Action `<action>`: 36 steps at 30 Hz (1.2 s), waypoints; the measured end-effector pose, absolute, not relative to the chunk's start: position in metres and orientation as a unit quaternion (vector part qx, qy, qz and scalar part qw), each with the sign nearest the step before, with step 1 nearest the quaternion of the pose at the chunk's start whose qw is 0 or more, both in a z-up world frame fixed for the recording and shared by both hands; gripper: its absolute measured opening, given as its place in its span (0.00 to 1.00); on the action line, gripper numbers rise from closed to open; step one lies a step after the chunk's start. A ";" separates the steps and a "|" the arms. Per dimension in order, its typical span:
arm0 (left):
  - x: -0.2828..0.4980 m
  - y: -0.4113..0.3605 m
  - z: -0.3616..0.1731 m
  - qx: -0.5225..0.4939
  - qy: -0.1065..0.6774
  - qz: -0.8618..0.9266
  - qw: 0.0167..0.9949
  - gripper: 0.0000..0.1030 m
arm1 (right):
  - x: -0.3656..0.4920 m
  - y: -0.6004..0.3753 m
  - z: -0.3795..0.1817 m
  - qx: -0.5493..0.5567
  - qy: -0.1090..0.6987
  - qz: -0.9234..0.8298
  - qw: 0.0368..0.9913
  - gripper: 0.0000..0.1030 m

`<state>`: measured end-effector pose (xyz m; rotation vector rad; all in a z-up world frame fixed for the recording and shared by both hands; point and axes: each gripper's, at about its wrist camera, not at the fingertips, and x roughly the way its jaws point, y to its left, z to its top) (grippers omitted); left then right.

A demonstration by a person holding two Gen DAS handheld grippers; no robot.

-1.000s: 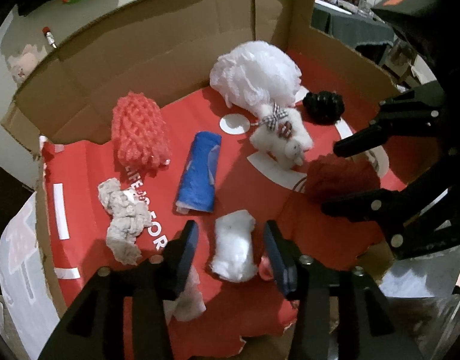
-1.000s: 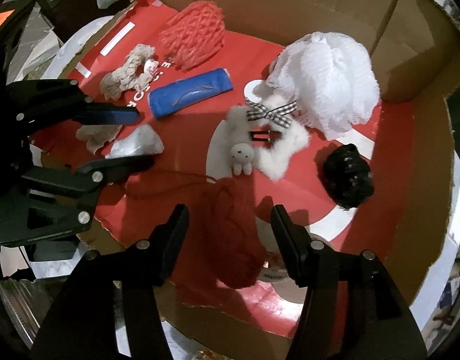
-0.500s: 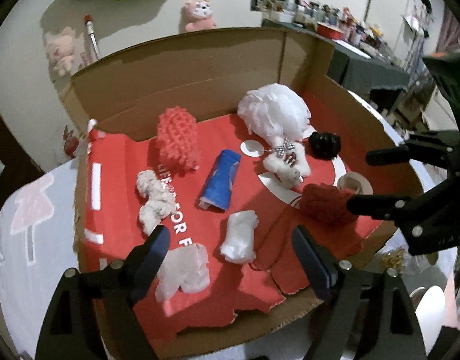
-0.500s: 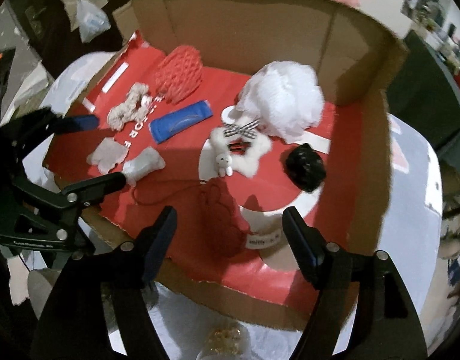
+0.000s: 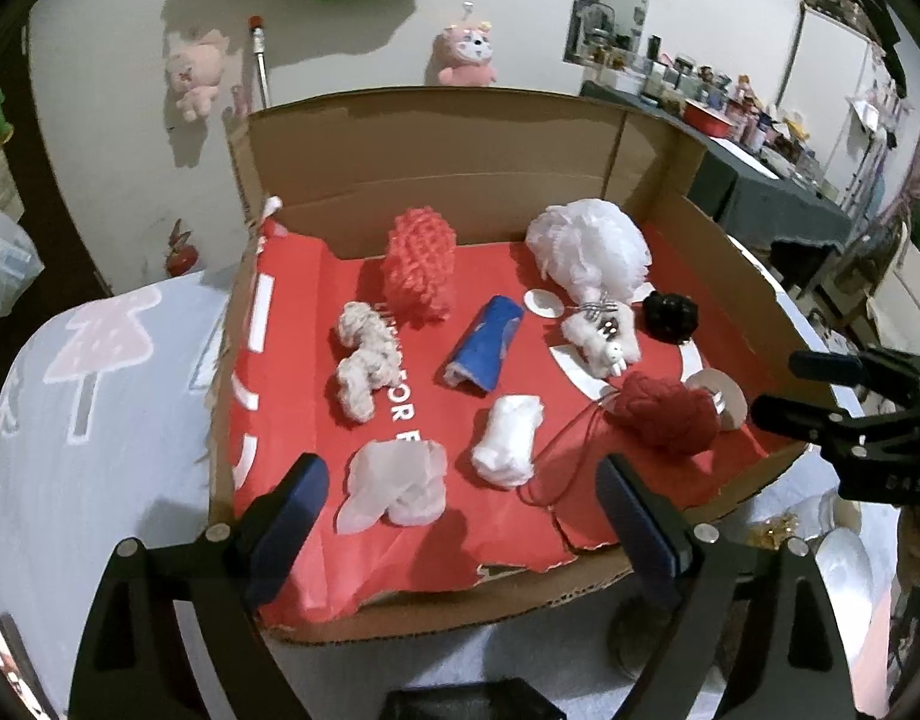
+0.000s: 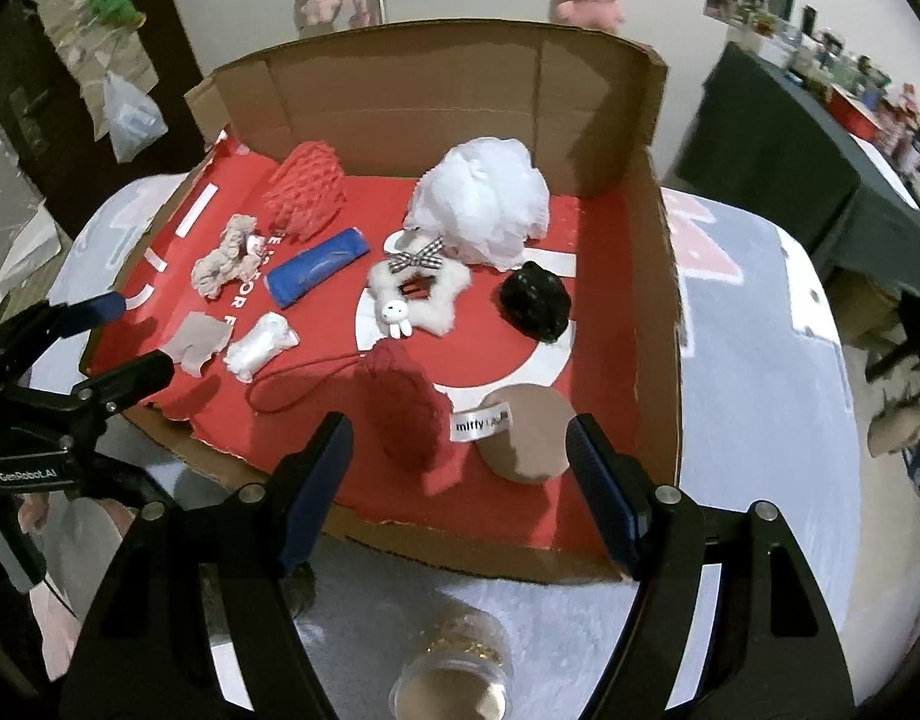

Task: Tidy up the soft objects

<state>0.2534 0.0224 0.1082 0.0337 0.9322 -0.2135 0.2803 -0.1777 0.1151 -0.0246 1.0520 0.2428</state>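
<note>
Soft objects, all in the cardboard box (image 6: 652, 252): white tissue wad (image 5: 508, 438) and flat tissue (image 5: 397, 483) near my left hand-held gripper (image 5: 463, 504); red yarn ball (image 6: 400, 408) before my right hand-held gripper (image 6: 460, 450). Both sets of jaws have just been opening and stand released, nothing between them. I judge this the step between placements; next calls for choosing another item.

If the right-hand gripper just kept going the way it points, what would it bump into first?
Probably the dark red knitted pouch, lying between the open fingers of the right gripper on the red-lined cardboard box; depth is hard to judge.
</note>
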 end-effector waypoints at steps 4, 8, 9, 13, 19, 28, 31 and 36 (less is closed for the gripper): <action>0.247 0.023 0.104 0.016 0.447 -0.096 0.889 0.91 | 0.274 -0.176 0.110 -0.003 0.500 0.113 0.859 0.71; 0.245 0.024 0.098 0.010 0.452 -0.089 0.888 0.91 | 0.271 -0.175 0.102 -0.003 0.500 0.100 0.860 0.71; 0.245 0.024 0.096 0.009 0.453 -0.087 0.887 0.91 | 0.271 -0.175 0.100 0.000 0.500 0.098 0.860 0.71; 0.244 0.024 0.090 0.013 0.456 -0.078 0.886 0.91 | 0.270 -0.177 0.093 0.007 0.499 0.096 0.861 0.71; 0.246 0.027 0.081 0.012 0.462 -0.067 0.884 0.91 | 0.270 -0.176 0.084 0.010 0.499 0.094 0.861 0.71; 0.246 0.028 0.081 0.011 0.450 -0.064 0.891 0.91 | 0.266 -0.176 0.081 0.010 0.484 0.090 0.870 0.71; 0.246 0.029 0.081 0.010 0.450 -0.064 0.891 0.91 | 0.264 -0.176 0.081 0.010 0.481 0.091 0.872 0.71; 0.246 0.029 0.081 0.010 0.449 -0.062 0.891 0.91 | 0.262 -0.177 0.082 0.008 0.476 0.091 0.875 0.71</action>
